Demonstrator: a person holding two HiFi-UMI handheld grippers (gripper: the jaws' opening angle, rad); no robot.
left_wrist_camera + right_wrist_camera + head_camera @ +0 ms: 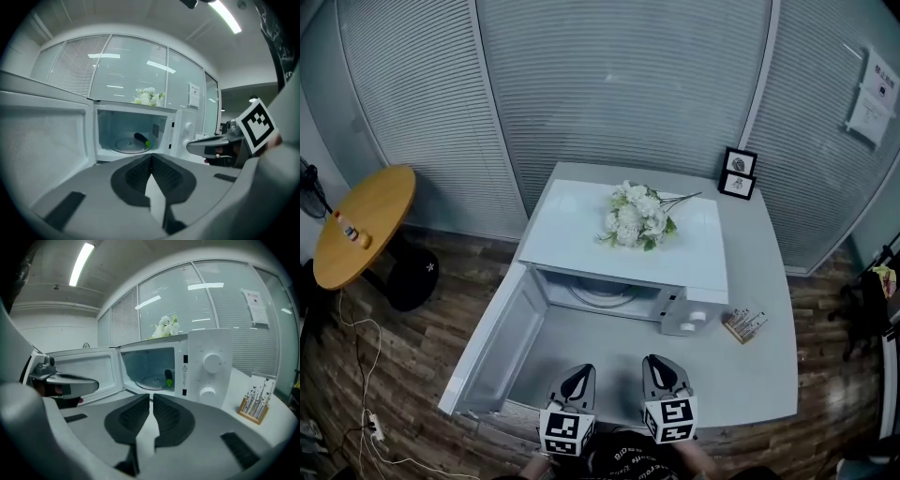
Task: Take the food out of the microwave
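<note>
With left tool (151,158) and right tool (151,398) both closed and empty, the dark green-tipped food (141,138) inside the microwave (572,234) looks light and stiff, best pinched mid-length.

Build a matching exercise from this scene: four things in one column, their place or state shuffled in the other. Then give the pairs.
Things
1. flowers
2. microwave door
3. food
4. wooden stand

Place or state
A. swung open
B. on the table, right of the microwave
C. on top of the microwave
D. inside the microwave, on the glass plate

Pairs: 1-C, 2-A, 3-D, 4-B
</note>
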